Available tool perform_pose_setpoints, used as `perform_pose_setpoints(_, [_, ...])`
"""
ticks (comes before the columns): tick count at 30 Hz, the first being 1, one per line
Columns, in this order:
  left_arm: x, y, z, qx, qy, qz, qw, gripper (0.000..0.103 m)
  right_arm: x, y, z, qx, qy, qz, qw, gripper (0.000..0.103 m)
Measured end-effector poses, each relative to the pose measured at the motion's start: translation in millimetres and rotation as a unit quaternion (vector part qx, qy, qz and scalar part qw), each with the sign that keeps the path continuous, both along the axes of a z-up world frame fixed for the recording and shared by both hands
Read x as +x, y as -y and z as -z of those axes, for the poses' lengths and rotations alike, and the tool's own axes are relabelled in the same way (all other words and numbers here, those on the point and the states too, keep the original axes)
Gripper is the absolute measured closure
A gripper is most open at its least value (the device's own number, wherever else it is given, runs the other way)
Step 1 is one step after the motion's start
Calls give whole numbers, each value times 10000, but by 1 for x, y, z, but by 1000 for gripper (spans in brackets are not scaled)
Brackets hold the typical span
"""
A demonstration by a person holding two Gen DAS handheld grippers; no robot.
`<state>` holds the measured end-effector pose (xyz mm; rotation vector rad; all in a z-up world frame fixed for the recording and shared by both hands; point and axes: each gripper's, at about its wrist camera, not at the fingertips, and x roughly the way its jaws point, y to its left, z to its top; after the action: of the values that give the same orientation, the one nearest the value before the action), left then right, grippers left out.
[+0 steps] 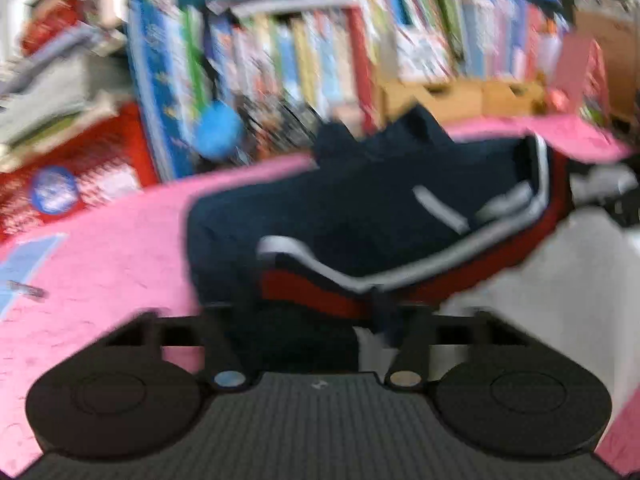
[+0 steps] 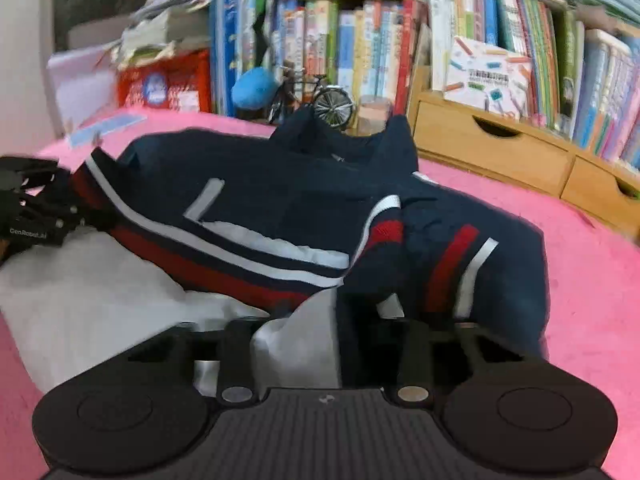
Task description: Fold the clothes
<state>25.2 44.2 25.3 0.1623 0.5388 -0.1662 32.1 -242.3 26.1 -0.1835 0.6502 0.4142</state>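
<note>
Looking along my right hand-held gripper (image 2: pixel 324 344), I see its fingers clamped on the hem of the navy jacket (image 2: pixel 280 200), white lining bunched between them. My left hand-held gripper (image 1: pixel 316 332) likewise pinches the jacket's striped edge. It lies partly folded on the pink table (image 2: pixel 580 264), bookshelves (image 2: pixel 360 40) behind.

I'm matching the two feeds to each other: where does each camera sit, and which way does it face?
Left wrist: rides the left tool, looking across the pink table at the navy jacket and bookshelf; own fingers show, blurred.
Right wrist: rides the right tool, facing the same way; own fingers show, and the left tool at the left edge.
Shared: jacket, pink table, bookshelf, blue plush ball.
</note>
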Motion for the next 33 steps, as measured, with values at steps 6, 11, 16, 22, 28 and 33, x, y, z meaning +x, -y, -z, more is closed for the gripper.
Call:
perform_pose_setpoints(6, [-17,-48,-75,-1385,1151,-135,9836,84,-54,42,-72,1568,1088,555,9800,85])
perform_pose_setpoints(11, [57,-40,-81,-774,1133,-694,9881,58,-5,60,-94,1643,1443,1260,9676,84])
perform_pose_setpoints(16, [149,-25,-57,313,398,-1504,9873,13,76,60,-36,542,27,1743,9832,37])
perform_pose_setpoints(22, [87,-79,-31,-230,220,-1214,9921,3,43,98,-10,1199,-226,1140,9860,0])
perform_pose_setpoints(28, [30,-45,-56,-525,731,-295,9955,0,74,60,-10,1053,5,1480,9834,84])
perform_pose_setpoints(33, [25,8,-56,-107,955,209,9952,0,120,43,0,518,28,1746,9833,74])
